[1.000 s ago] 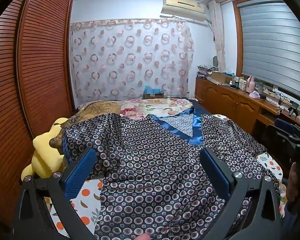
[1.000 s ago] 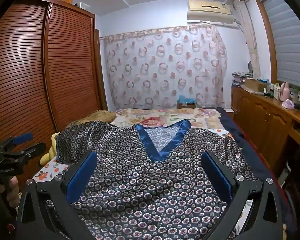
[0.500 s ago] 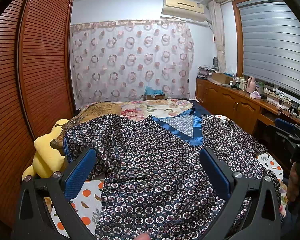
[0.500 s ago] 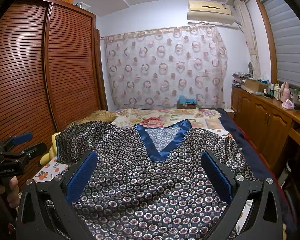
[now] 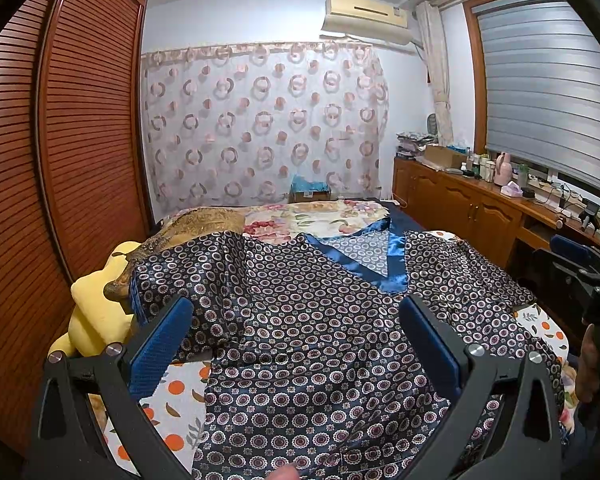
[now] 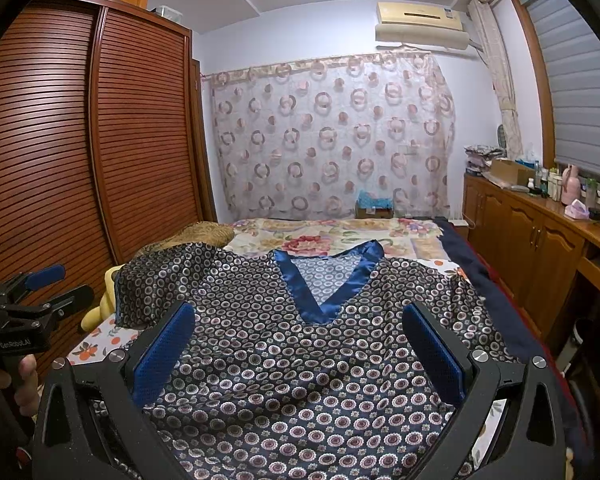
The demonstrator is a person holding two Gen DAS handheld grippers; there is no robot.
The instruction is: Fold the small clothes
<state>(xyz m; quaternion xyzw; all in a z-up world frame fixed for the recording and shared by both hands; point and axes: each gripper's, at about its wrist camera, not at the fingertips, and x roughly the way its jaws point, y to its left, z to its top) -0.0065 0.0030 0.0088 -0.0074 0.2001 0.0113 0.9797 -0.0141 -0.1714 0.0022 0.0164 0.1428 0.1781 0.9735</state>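
A dark navy satin top (image 5: 300, 320) with a small ring print and a bright blue V-neck trim (image 5: 380, 256) lies spread face up on the bed, sleeves out to both sides. The same top (image 6: 300, 340) fills the right wrist view. My left gripper (image 5: 296, 344) hovers open above the top's lower left part. My right gripper (image 6: 300, 348) hovers open above its lower middle. Nothing sits between either pair of blue pads. The other gripper shows at each view's edge, held by a hand.
The bed carries a fruit-print sheet (image 5: 180, 392) and a floral quilt (image 5: 320, 220) beyond the top. A yellow plush toy (image 5: 96, 312) sits at the left edge beside the slatted wardrobe (image 5: 80, 140). Wooden cabinets (image 5: 468, 216) run along the right.
Both grippers have lifted and drifted very slightly; the top lies as before and both stay open.
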